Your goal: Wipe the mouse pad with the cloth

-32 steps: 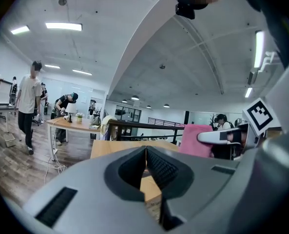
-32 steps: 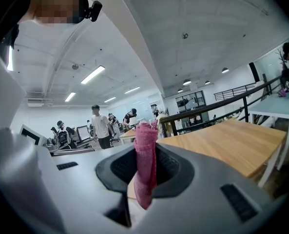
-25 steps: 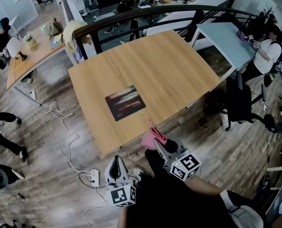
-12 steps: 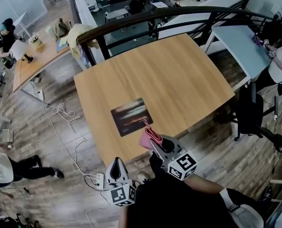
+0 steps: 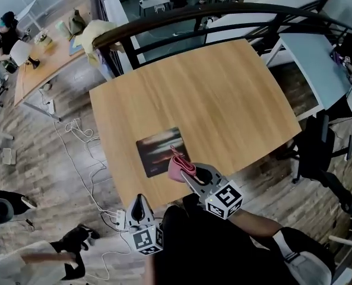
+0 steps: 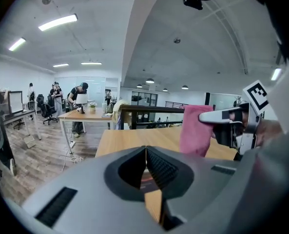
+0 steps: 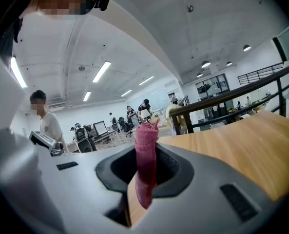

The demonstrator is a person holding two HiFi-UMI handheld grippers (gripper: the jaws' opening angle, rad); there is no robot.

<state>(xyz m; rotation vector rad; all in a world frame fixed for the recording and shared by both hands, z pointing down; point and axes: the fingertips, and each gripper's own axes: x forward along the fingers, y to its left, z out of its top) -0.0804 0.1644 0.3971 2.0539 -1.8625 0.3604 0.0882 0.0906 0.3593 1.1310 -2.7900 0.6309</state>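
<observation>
A: Which way is the mouse pad from the right claw?
B: Just at 11 o'clock, long axis roughly 9 to 3. That claw is clamped on the pink cloth and is the nearer 1. The left claw is closed on nothing.
A: The surface?
B: Pale wood, by a dark railing in an open office.

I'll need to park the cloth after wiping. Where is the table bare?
Most of the table is bare: the wide stretch from the mouse pad back to the railing, and everything right of the pad out to the table's edge. The only crowded spot is the pad's near right corner, where the right gripper holds the cloth.
</observation>
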